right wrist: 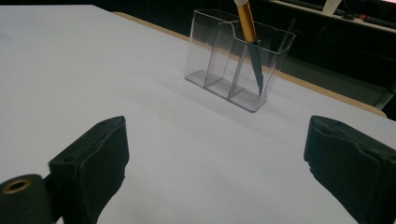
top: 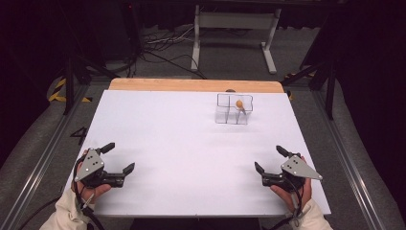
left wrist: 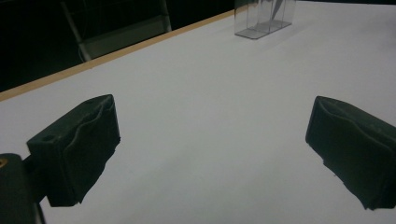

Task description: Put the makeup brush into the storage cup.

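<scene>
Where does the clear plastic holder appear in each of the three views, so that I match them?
High view: the clear holder stands far right of centre on the table.
Left gripper view: top edge, right of centre, cut off.
Right gripper view: upper middle.
Shared landmark: the table's wooden edge.

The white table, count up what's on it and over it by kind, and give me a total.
Clear three-compartment holder: 1
Gold-handled knife standing in the holder: 1
Handheld grippers, left gripper and right gripper, both open and empty: 2
Total: 4
</scene>
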